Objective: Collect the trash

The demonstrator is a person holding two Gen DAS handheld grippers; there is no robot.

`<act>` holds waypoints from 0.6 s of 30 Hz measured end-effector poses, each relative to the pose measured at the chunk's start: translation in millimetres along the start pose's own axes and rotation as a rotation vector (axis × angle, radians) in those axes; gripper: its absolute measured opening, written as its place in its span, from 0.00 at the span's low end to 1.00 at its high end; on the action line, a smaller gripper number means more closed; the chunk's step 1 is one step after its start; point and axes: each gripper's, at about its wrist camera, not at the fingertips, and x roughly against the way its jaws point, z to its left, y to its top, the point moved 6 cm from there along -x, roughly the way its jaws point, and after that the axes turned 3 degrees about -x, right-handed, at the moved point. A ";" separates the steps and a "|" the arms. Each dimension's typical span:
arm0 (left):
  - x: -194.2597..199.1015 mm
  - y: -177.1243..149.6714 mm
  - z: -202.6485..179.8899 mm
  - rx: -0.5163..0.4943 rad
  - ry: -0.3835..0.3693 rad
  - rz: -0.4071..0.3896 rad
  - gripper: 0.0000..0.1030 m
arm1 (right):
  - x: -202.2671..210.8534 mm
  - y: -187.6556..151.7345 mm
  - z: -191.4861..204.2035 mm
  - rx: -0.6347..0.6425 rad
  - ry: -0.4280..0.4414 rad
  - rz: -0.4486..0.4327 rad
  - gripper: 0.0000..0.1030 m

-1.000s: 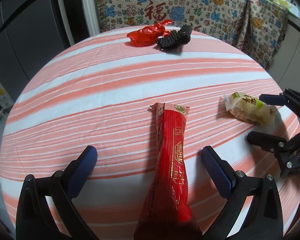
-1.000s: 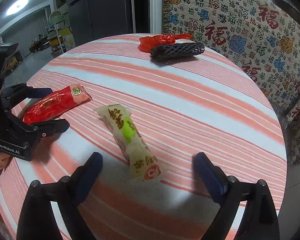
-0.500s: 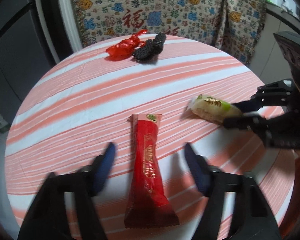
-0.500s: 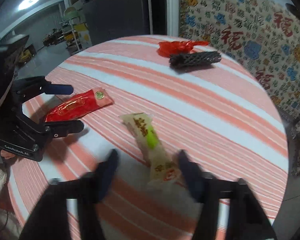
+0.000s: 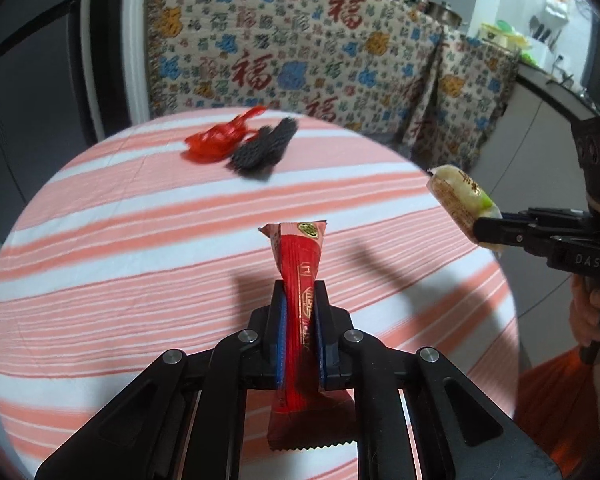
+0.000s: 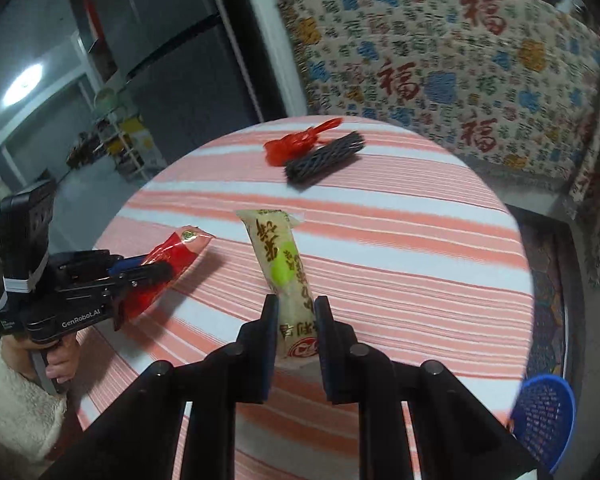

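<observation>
My left gripper (image 5: 300,296) is shut on a long red snack wrapper (image 5: 300,268) and holds it lifted above the round striped table (image 5: 140,248). My right gripper (image 6: 296,308) is shut on a pale yellow-green snack wrapper (image 6: 280,260), also lifted off the table. Each gripper shows in the other view: the right one with its wrapper (image 5: 460,200) at the right, the left one with the red wrapper (image 6: 168,260) at the left. A crumpled red wrapper (image 5: 216,140) and a black foam net sleeve (image 5: 264,152) lie together at the table's far side.
A blue mesh basket (image 6: 544,412) stands on the floor below the table's right edge. A patterned cloth (image 5: 300,60) hangs behind the table. A dark fridge (image 6: 172,72) stands at the back left. An orange object (image 5: 556,396) sits low at the right.
Both grippers went from open around their wrappers to shut on them. Both wrappers have been lifted off the table.
</observation>
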 end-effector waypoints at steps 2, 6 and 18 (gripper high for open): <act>1.2 7.8 -18.4 -0.007 -0.035 -0.009 0.09 | 16.1 -2.4 -15.7 -0.025 -0.030 -0.015 0.18; -1.7 23.1 -61.6 -0.040 -0.092 -0.020 0.09 | 46.0 -10.9 -50.8 -0.078 -0.107 -0.043 0.18; -46.8 59.4 -245.4 -0.197 -0.332 -0.002 0.09 | 158.8 -71.6 -191.5 -0.350 -0.359 -0.133 0.18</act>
